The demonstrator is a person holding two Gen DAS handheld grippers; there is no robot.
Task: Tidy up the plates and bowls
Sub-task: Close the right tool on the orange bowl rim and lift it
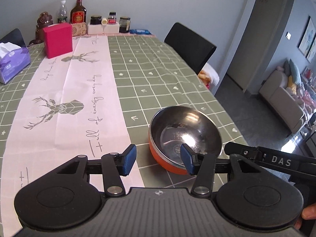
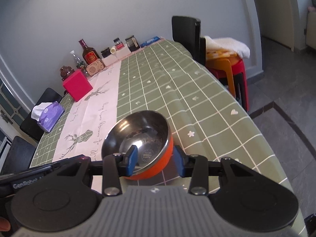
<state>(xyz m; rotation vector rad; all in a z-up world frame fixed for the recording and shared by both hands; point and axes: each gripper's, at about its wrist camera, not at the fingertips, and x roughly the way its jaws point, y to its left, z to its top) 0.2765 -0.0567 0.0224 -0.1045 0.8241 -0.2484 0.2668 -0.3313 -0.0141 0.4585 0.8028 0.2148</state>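
Note:
An orange bowl with a shiny steel inside (image 1: 184,133) sits on the green checked tablecloth near the table's right edge. It also shows in the right wrist view (image 2: 142,138). My left gripper (image 1: 159,160) is open, its left pad over the cloth and its right pad over the bowl's near rim. My right gripper (image 2: 156,161) is open and straddles the bowl's near right rim, one pad inside and one outside the orange wall. No plates are in view.
A pink runner (image 1: 79,98) lies along the table. A red box (image 1: 57,40), a purple tissue pack (image 1: 13,63), bottles and jars (image 1: 79,11) stand at the far end. A black chair (image 1: 189,45) and stacked stools (image 2: 229,63) stand to the right.

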